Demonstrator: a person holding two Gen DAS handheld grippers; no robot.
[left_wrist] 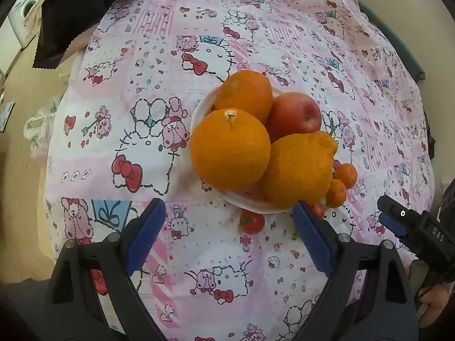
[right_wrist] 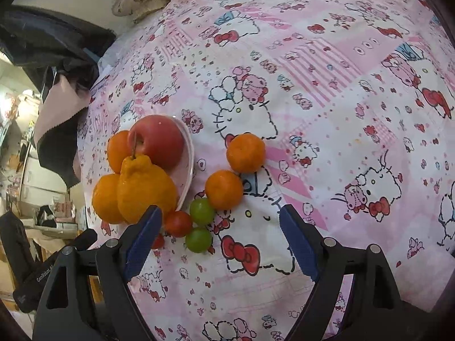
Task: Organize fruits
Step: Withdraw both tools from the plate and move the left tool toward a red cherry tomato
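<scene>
Beneath both spread, empty grippers, left gripper (left_wrist: 229, 227) and right gripper (right_wrist: 220, 233), lay a pink cartoon-print cloth (left_wrist: 199, 270); beyond the fingertips, dark fabric (left_wrist: 65, 20) draped its far edge.

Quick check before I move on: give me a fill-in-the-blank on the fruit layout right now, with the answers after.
1. The red apple sits in the white ____ with the big oranges.
2. The two round grapes on the cloth are ____ in colour.
3. Both small mandarins lie ____ the plate.
4. Between the right claw's open fingers there is ____ gripped.

Missing words: plate; green; outside; nothing
</scene>
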